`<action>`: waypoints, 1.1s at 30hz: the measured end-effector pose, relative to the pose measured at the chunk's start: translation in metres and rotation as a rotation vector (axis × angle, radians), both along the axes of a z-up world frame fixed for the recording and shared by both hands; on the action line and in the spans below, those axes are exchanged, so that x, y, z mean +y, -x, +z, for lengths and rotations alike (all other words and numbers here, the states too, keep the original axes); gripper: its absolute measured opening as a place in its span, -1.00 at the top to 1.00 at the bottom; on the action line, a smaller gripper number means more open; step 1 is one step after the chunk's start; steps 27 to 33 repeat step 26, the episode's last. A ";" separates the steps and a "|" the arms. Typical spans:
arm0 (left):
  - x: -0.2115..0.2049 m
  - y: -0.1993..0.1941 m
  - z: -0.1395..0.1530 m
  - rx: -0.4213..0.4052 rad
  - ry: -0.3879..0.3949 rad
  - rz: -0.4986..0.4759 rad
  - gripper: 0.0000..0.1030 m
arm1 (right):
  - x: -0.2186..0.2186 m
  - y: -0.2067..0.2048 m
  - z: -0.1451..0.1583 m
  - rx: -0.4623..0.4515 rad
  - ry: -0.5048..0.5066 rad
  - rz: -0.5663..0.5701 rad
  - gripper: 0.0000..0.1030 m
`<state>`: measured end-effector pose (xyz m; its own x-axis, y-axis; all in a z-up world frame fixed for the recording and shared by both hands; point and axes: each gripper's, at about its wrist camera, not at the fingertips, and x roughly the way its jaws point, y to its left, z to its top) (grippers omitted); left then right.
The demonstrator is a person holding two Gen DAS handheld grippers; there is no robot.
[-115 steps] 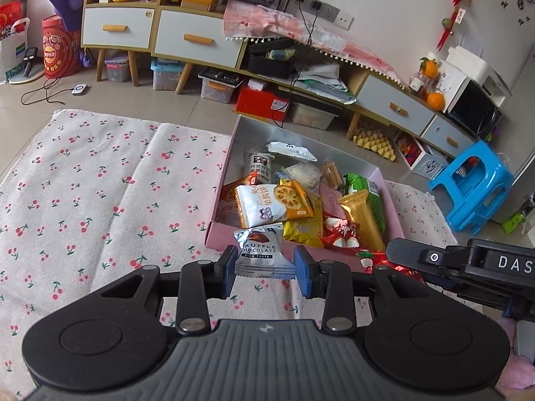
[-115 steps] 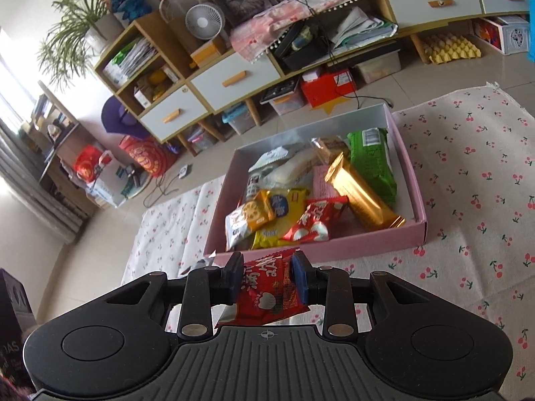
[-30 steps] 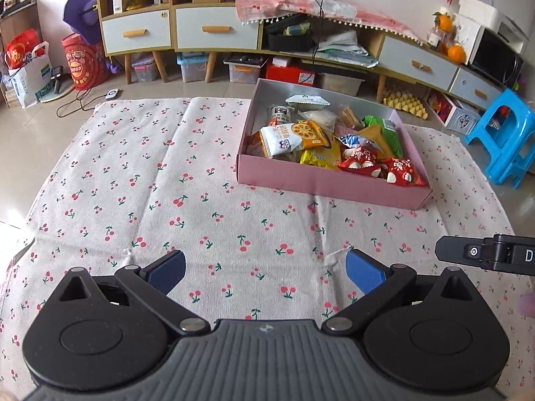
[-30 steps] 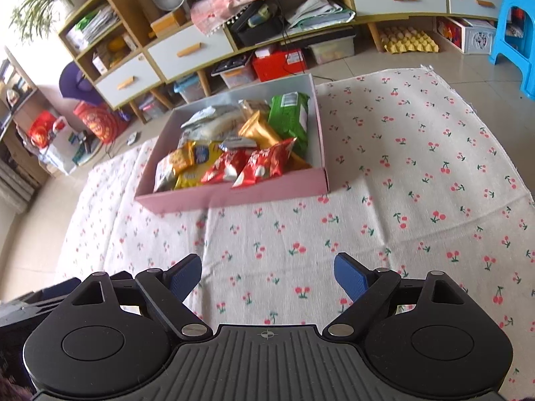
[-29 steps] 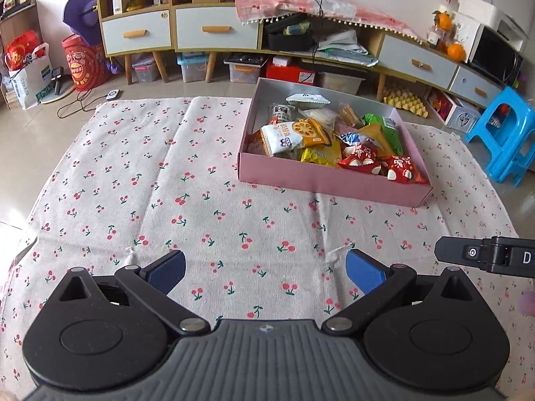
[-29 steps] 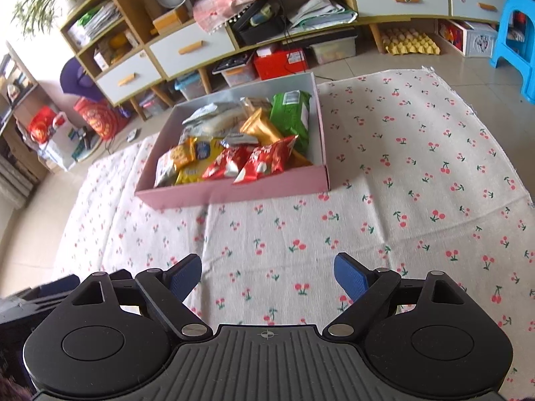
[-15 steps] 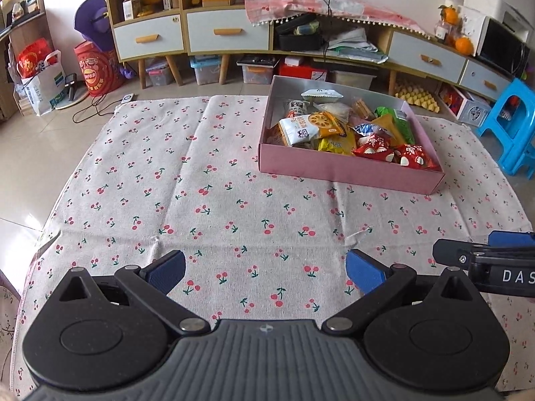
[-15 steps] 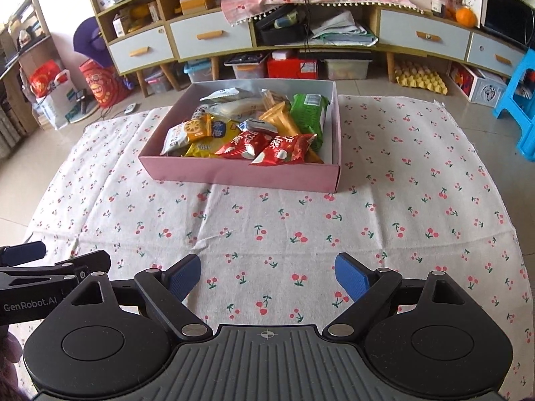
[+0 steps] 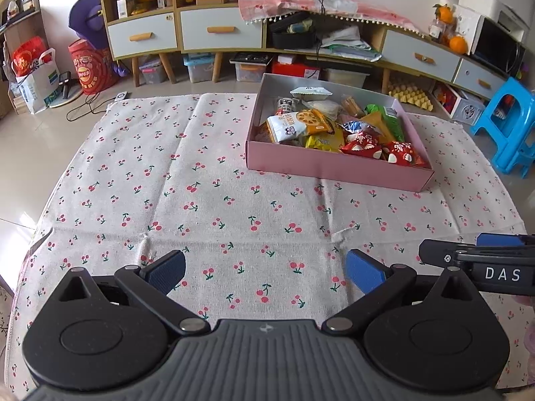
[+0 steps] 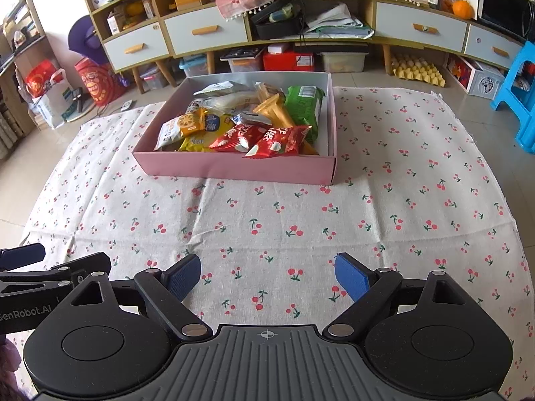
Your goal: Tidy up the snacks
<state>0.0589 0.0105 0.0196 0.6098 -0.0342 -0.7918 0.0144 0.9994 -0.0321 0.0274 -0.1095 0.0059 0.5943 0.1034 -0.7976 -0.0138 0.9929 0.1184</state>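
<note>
Hovering over the cherry-print cloth (image 9: pixel 207 180), the left hand-held gripper (image 9: pixel 264 272) is seen with its blue pads spread wide and nothing caught between them. The right hand-held gripper (image 10: pixel 267 274) is likewise held agape and empty above the same cloth. The pink box (image 10: pixel 234 167) is found at twelve o'clock in the right wrist view and at about one o'clock in the left wrist view, well apart from both sets of fingers. The snacks (image 10: pixel 247 123) are all piled inside it: two red packets (image 10: pixel 264 140) are laid against the near wall, a yellow packet (image 10: pixel 197 140) and a white-and-orange packet (image 9: pixel 297 125) are seen toward the left side, a green packet (image 10: pixel 306 107) is propped along the right wall, and a gold packet (image 10: pixel 277 110) is leant beside it. A white packet (image 9: pixel 311 92) is set at the far end. Bare cloth alone is shown under both grippers. At three o'clock in the left wrist view the right tool's black arm is glimpsed; at nine o'clock in the right wrist view, the left tool's. A blue stool (image 9: pixel 508 123) is stood on the floor at two o'clock.
</note>
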 end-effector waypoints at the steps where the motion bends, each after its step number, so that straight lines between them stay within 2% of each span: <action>1: 0.000 0.000 0.000 0.000 0.000 -0.001 -0.99 | 0.000 0.000 0.000 0.000 0.001 0.000 -0.74; 33: -0.003 0.001 0.000 0.004 -0.004 -0.008 -0.99 | 0.001 0.000 -0.003 0.012 0.004 -0.001 -0.74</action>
